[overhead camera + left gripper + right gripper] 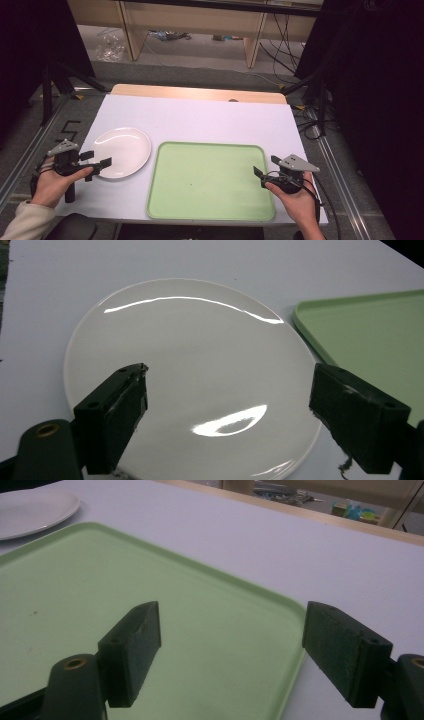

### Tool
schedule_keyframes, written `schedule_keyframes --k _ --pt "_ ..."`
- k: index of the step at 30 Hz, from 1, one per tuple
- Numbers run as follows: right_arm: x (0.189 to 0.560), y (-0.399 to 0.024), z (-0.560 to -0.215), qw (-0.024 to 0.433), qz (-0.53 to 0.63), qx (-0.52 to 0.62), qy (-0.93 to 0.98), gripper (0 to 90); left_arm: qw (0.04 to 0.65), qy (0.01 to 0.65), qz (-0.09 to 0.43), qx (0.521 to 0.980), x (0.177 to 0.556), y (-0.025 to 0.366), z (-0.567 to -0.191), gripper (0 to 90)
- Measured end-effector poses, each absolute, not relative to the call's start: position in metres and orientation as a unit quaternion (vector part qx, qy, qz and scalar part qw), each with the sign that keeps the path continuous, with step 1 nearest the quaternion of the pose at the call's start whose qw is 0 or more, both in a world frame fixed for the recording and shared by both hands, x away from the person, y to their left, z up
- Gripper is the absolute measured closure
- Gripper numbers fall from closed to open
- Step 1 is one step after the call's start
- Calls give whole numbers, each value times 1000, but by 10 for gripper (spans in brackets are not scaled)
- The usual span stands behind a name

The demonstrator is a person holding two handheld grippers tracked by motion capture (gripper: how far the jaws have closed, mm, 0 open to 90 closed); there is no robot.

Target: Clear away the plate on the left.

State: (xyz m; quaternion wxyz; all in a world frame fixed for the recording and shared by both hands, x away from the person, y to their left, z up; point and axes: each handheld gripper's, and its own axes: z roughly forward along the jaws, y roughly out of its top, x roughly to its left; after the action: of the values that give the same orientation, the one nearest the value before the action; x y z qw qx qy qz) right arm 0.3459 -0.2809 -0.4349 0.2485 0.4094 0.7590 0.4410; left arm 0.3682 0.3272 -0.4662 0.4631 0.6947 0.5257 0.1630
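A white plate (122,151) is lying on the white table (200,117), just beside the left edge of the green tray (210,181) and not touching it. The left gripper (98,165) is hovering over the plate's near-left rim, on the side away from the tray, its jaws standing wide apart with nothing between them (in the left gripper view (227,415) the glossy plate (190,365) is showing in the gap, and a corner of the tray (370,325) beside it). The right gripper (265,175) is hanging at the tray's right edge, jaws likewise spread and holding nothing; in the right gripper view (232,650) the tray (150,605) is lying beneath them, with the plate (35,510) beyond its far corner.
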Motion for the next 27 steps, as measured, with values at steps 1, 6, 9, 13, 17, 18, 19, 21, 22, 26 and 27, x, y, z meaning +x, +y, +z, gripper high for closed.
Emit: schedule_keyframes --k 1,6,9,13,17,18,19,21,22,26,27 --pt "346 -281 -435 251 443 410 757 242 462 528 163 693 369 329 -466 151" --pt "345 -281 -434 249 440 411 758 242 463 542 175 679 371 334 -465 154" --pt "346 -280 -434 253 448 409 754 242 454 560 172 671 373 338 -465 158" --pt "346 -280 -434 254 447 408 754 242 437 582 169 664 378 347 -468 187" --pt "346 -280 -434 254 448 409 754 242 425 600 163 658 388 354 -472 215" --pt "346 -280 -434 254 448 409 754 242 425 600 163 658 388 354 -472 223" --pt "346 -281 -434 254 448 408 754 242 422 607 159 655 391 355 -474 223" --pt "346 -280 -434 253 447 411 753 242 413 617 151 652 395 357 -476 228" --pt "346 -280 -434 253 447 410 753 242 412 622 147 650 397 358 -478 237" --pt "346 -281 -434 252 447 410 754 242 402 638 128 644 400 361 -483 288" --pt "346 -281 -434 252 446 411 754 242 401 643 122 641 400 362 -485 298"
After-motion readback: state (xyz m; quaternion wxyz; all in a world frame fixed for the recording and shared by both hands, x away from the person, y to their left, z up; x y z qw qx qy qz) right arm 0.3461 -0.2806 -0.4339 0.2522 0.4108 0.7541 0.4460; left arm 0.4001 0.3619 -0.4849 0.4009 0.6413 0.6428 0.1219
